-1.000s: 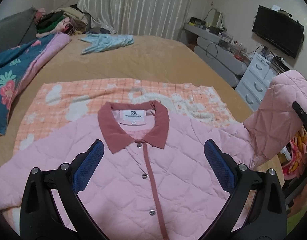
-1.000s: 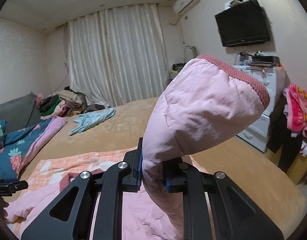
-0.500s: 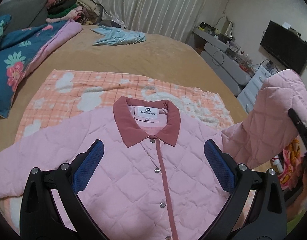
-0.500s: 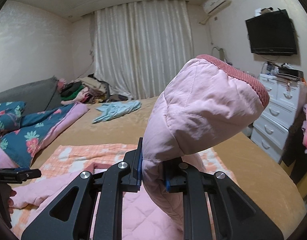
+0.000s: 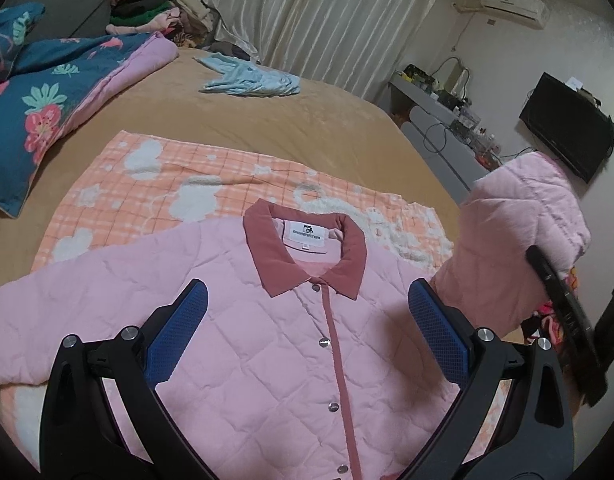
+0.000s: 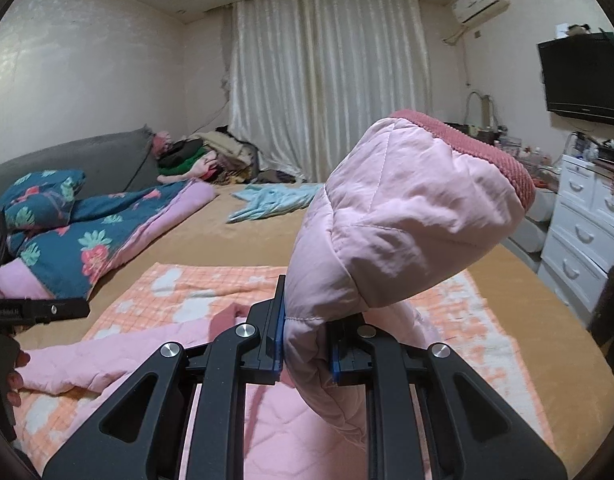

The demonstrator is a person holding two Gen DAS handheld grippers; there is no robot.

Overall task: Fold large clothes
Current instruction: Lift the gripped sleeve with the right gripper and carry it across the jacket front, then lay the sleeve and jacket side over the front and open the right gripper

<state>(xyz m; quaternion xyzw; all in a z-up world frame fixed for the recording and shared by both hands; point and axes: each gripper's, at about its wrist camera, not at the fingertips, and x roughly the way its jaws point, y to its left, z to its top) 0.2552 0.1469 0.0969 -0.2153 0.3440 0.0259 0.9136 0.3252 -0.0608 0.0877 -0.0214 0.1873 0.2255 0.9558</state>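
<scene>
A pink quilted jacket with a dark pink collar lies front up and buttoned on an orange checked blanket on the bed. My left gripper is open and empty, hovering above the jacket's chest. My right gripper is shut on the jacket's right sleeve near the cuff and holds it raised above the bed. The raised sleeve also shows in the left wrist view, with the right gripper's body beside it. The other sleeve lies flat to the left.
The tan bed holds a blue floral quilt at left, a light blue garment at the far end and a clothes pile by the curtain. White drawers and a wall TV stand at right.
My left gripper has drawn back and tilted up, so the jacket's collar sits farther ahead. My right gripper still holds the raised sleeve and has swung its view leftward over the bed.
</scene>
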